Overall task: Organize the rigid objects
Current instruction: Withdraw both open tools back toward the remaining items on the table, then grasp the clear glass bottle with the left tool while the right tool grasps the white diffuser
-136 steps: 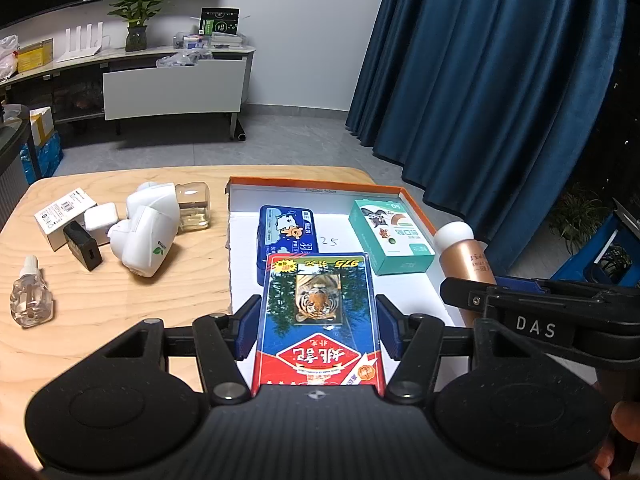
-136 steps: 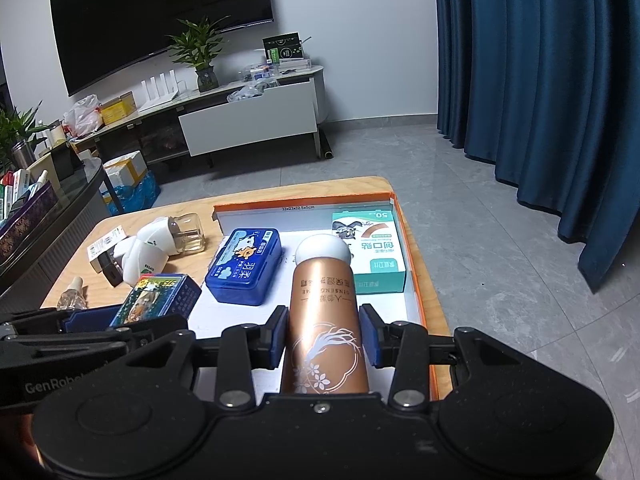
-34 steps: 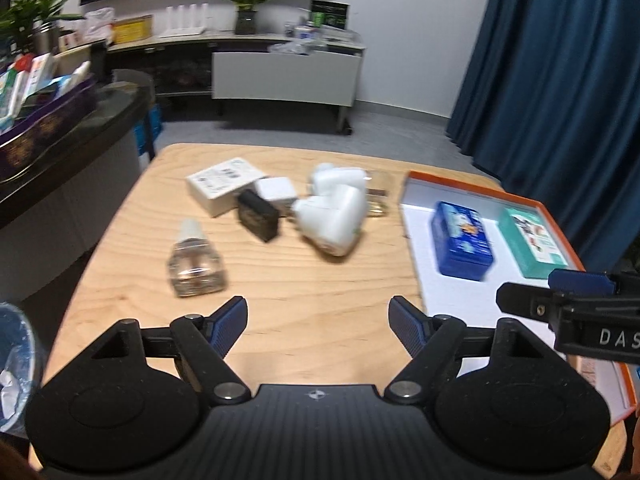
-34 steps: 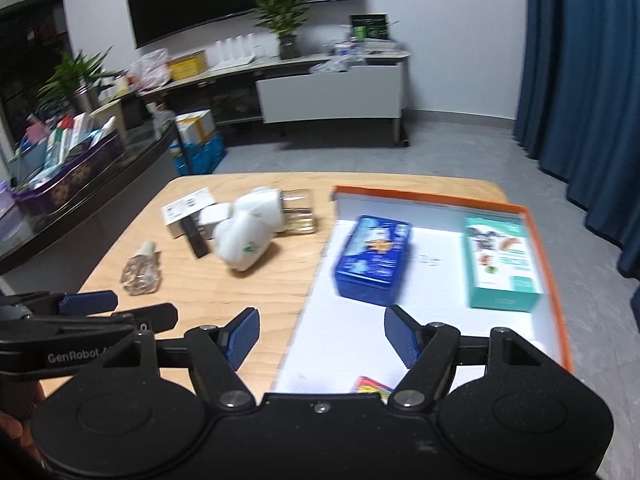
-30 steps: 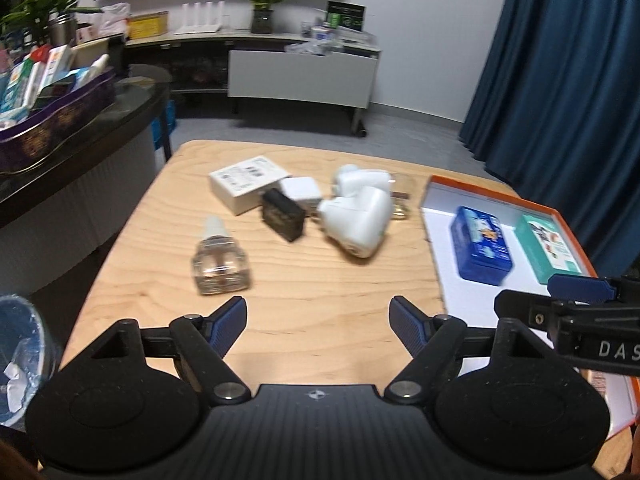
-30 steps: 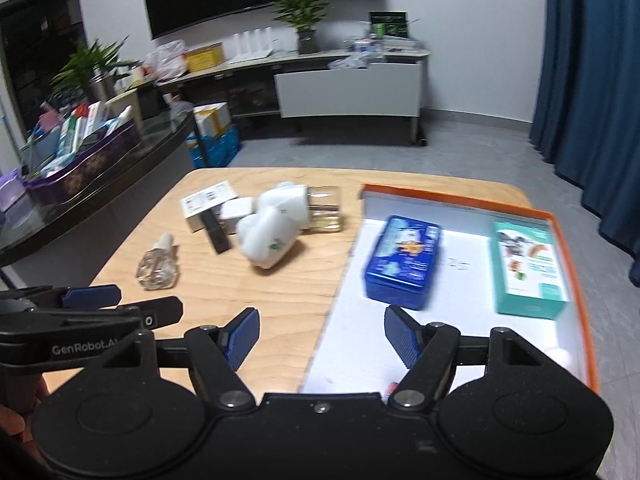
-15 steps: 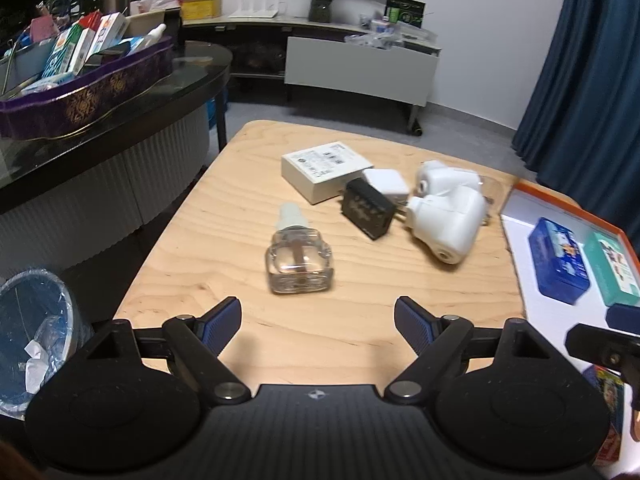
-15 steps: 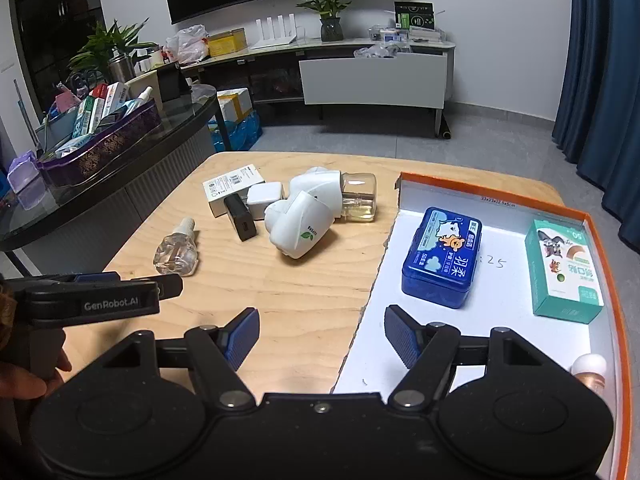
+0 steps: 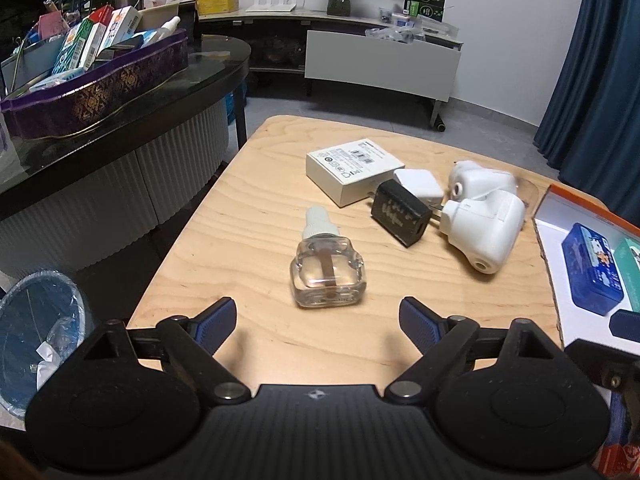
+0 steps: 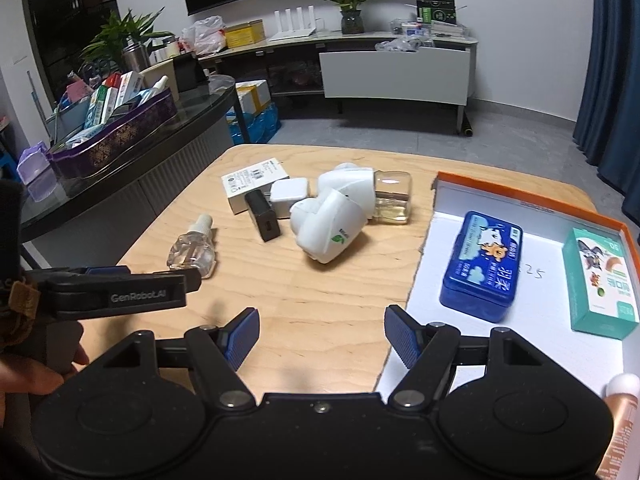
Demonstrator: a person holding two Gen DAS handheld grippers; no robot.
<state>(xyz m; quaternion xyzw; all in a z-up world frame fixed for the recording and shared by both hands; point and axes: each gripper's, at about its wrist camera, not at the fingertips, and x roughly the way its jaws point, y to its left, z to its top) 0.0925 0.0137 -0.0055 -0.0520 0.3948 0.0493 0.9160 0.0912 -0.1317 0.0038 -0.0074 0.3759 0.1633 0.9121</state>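
Glass refill bottle [image 9: 327,270] lies on its side at 12 o'clock of the released left gripper [image 9: 316,320].
Its cap points away, so the flat flanks likely suit the spread fingers. Black adapter [image 9: 401,213] and white plug-in diffuser [image 9: 486,232] crowd 1 to 2 o'clock; the orange-rimmed tray [image 10: 532,200] waits at 3. Right gripper [image 10: 320,338] hangs released, empty.

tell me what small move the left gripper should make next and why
Probably ease the left gripper forward and down around the clear glass bottle. Its jaws are open and empty, and the bottle lies on its side on the table directly ahead, centred between the fingertips and apart from the other items.
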